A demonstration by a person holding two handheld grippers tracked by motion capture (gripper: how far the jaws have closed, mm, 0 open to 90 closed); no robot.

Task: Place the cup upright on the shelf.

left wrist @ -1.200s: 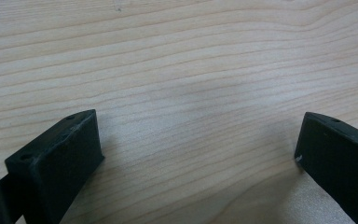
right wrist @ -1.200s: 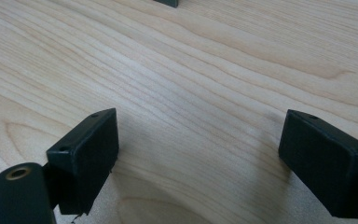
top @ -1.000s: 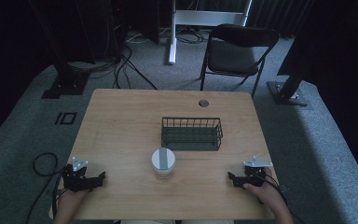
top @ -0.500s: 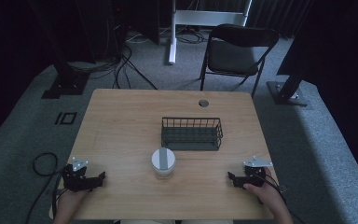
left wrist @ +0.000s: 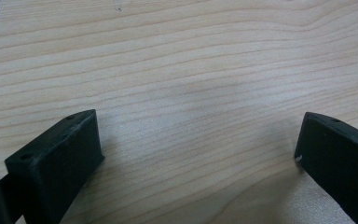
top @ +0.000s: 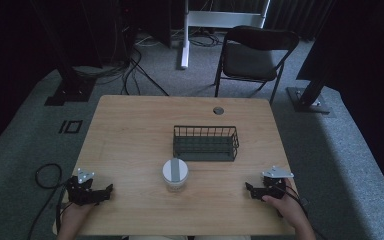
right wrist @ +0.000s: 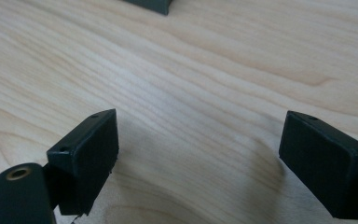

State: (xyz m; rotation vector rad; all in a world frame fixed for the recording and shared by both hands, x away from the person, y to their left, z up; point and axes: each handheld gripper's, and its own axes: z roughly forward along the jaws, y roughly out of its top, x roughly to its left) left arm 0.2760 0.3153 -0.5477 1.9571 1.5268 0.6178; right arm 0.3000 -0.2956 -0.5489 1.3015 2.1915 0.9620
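Left tongs (top: pixel 105 191) at 7 o'clock on the worktop (top: pixel 130 135), right tongs (top: pixel 250 190) at 5 o'clock. Both rest low on the wood with jaws spread wide and nothing between them; both gripper views look down on bare grain between the black jaws.

The jar (top: pixel 175 174), clear with a grey-striped white lid, stands upright near 6 o'clock, between the two tongs and apart from both. Wire basket (top: pixel 206 143) sits just beyond it toward 12, slightly right, near but apart; its dark corner (right wrist: pixel 151 5) edges into the top of the right gripper view.

Risks, as I judge them: the jar looks smooth and round, so a pinch off its middle could slide or tip it. A high grip on the lid may lift the lid alone if it is loose. Carrying toward the basket, a low pass could clip the wire rim.
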